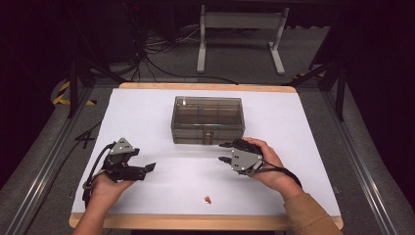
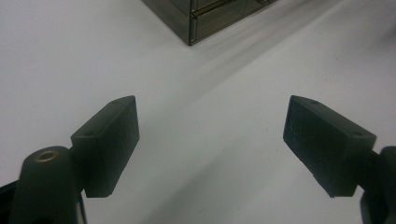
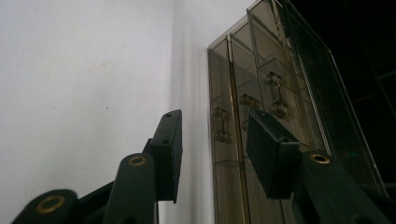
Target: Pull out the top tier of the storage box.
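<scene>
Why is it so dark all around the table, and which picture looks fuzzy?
High view: the light falls on the white table, and the room around it stays dark. Left gripper view: the close claw pads look a bit soft, and the box throws a long grey shadow. Right gripper view: the box is dim against black.

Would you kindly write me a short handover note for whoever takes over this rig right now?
Left tongs: open, empty, low over the table, left of the box.
Right tongs: open, empty, tips just in front of the box, near its latch.
Box: mid-table, lid shut. A small pink bit lies by the table's near edge.
Done: nothing visible yet.
Left: probably unlatching and opening the box.
</scene>
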Demonstrator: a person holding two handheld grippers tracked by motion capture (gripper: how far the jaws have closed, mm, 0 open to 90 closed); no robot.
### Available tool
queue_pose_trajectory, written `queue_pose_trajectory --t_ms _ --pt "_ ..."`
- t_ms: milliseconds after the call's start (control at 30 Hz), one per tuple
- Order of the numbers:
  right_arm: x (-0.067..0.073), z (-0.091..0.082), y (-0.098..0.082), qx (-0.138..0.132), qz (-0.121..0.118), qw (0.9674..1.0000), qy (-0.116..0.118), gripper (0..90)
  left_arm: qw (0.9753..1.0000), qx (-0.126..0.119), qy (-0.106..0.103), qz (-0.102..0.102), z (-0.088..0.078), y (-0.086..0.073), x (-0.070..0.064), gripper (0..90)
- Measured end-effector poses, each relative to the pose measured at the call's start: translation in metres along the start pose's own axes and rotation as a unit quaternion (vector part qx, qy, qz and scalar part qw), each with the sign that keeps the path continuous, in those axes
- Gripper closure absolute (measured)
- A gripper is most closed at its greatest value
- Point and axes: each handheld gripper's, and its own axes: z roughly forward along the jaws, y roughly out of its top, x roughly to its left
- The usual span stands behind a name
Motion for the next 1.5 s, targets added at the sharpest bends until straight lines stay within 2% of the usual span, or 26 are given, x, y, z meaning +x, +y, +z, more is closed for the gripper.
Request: queue_pose_trajectory --t_ms 200,233,300,400,500,633,667,833,1000,1033,1100,1333,1433,1500 --pt "0.006 0.000 0.003 0.013 -0.026 0.9993 -0.025 58.8 1.0000 0.001 0.000 -0.004 0.001 0.000 -0.001 19.3" --pt "0.008 0.000 0.005 0.024 -0.039 0.9981 -0.040 59.3 1.0000 0.002 0.001 -0.001 0.000 0.000 0.000 19.3" --pt "0.008 0.000 0.006 0.027 -0.044 0.9976 -0.047 59.8 1.0000 0.002 -0.001 -0.002 0.000 0.000 0.000 19.3" --pt "0.011 0.000 0.011 0.042 -0.063 0.9936 -0.084 60.0 1.0000 0.000 0.001 0.002 0.000 0.000 0.000 19.7" --pt "0.014 0.000 0.015 0.050 -0.083 0.9893 -0.109 60.0 1.0000 0.000 0.002 0.000 0.000 -0.001 0.000 19.6" --pt "0.016 0.001 0.017 0.057 -0.094 0.9856 -0.128 59.2 1.0000 -0.002 0.004 0.000 0.000 -0.001 0.000 19.7" --pt "0.016 0.001 0.017 0.057 -0.094 0.9856 -0.128 59.2 1.0000 -0.002 0.004 0.000 0.000 -0.001 0.000 19.7" --pt "0.019 0.002 0.020 0.068 -0.111 0.9800 -0.150 58.4 1.0000 -0.001 0.003 0.000 0.001 -0.001 -0.001 19.6" --pt "0.022 0.002 0.023 0.078 -0.116 0.9754 -0.171 59.6 1.0000 0.001 0.003 0.000 0.001 0.000 0.000 19.6" --pt "0.022 0.002 0.025 0.084 -0.123 0.9723 -0.180 59.9 1.0000 0.001 0.003 0.001 0.001 0.000 0.000 19.7" --pt "0.024 0.002 0.027 0.092 -0.130 0.9686 -0.191 59.7 1.0000 0.001 0.003 0.000 0.001 -0.001 0.000 19.8" --pt "0.029 0.005 0.032 0.108 -0.139 0.9612 -0.213 60.3 1.0000 0.001 0.003 -0.001 0.000 -0.001 0.000 19.7" --pt "0.030 0.006 0.035 0.121 -0.148 0.9548 -0.227 60.2 1.0000 -0.001 0.004 -0.001 0.000 -0.001 0.001 19.8" --pt "0.031 0.008 0.037 0.126 -0.150 0.9526 -0.233 59.9 1.0000 -0.001 0.004 0.000 0.000 -0.001 0.001 19.8"
